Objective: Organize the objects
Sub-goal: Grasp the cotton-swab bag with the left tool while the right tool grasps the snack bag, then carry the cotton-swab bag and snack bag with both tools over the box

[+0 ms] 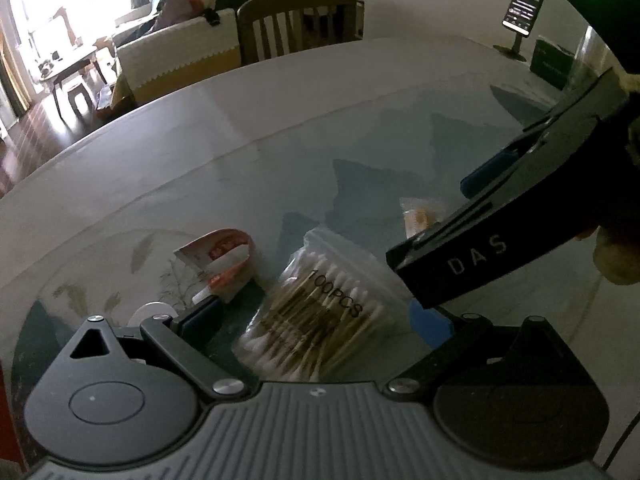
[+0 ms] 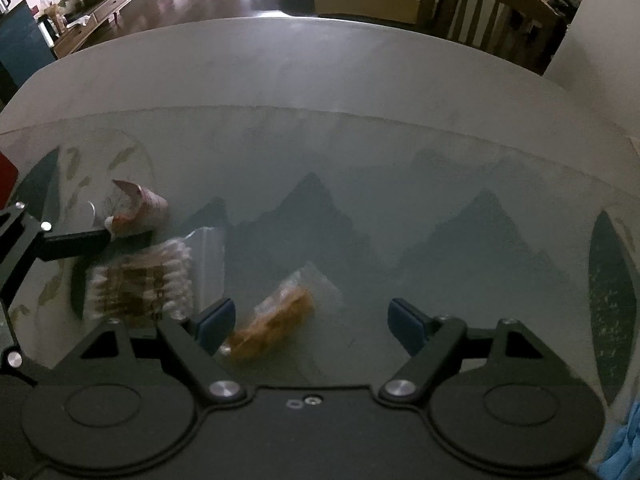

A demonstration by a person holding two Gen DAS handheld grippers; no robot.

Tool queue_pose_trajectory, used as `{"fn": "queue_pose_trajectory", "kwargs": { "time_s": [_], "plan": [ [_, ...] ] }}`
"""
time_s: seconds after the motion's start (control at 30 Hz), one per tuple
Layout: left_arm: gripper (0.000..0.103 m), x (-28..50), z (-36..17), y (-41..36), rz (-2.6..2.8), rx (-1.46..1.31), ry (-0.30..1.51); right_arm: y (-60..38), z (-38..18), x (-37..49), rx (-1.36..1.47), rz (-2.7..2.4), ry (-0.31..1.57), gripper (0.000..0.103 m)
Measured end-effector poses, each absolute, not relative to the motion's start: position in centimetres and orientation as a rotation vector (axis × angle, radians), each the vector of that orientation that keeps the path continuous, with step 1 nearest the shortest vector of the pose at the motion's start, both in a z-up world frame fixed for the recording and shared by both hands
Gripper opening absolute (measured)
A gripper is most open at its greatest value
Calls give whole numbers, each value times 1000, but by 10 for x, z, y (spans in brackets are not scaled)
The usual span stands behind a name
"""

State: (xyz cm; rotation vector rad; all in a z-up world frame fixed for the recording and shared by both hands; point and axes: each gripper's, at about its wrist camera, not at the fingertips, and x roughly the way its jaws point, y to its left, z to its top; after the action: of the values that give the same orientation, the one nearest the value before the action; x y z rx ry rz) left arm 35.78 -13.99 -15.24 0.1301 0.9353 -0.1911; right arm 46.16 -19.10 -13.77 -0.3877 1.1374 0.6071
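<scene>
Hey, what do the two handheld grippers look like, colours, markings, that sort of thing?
Both are black, with two round discs, silver pivot screws and angled link arms. The right gripper has blue finger pads. In the left wrist view its side reads "DAS" in pale letters. The left gripper has a ribbed grey body. No cable is clearly visible.

1. A wooden slat-back chair (image 1: 298, 20) stands at the bench's far edge.
2. A phone on a stand (image 1: 524, 4) sits upright at the bench's far right.
3. A dark green box (image 1: 554, 60) lies near the phone stand.
4. A sofa (image 1: 176, 52) under a cream cover stands beyond the bench.
5. A low wooden cabinet (image 2: 100, 4) runs along the far wall.
</scene>
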Motion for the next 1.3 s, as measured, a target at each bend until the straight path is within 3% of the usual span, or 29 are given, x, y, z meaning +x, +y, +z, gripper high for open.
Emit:
{"fn": "queue_pose_trajectory", "kwargs": {
  "time_s": [0.1, 0.17, 0.37, 0.43, 0.53, 0.7, 1.3],
  "plan": [
    [91, 356, -153, -143, -209, 138, 936, -194, -140, 459, -389, 609, 1141, 80],
    [86, 355, -154, -144, -215, 142, 940, -195, -140, 457, -395, 615, 1139, 69],
    [67, 351, -151, -148, -215, 153, 939, -198, -141, 456, -408, 630, 1122, 52],
    [52, 350, -149, -150, -211, 158, 940, -198, -140, 455, -411, 635, 1119, 45],
    [46, 349, -147, -152, -207, 162, 949, -197, -139, 454, -416, 641, 1116, 37],
    [39, 344, -145, -149, -202, 115, 961, -193, -136, 445, -419, 640, 1113, 27],
    [34, 281, -141, -135, -150, -47, 992, -224, -131, 374, -366, 702, 1170, 22]
  ]
}}
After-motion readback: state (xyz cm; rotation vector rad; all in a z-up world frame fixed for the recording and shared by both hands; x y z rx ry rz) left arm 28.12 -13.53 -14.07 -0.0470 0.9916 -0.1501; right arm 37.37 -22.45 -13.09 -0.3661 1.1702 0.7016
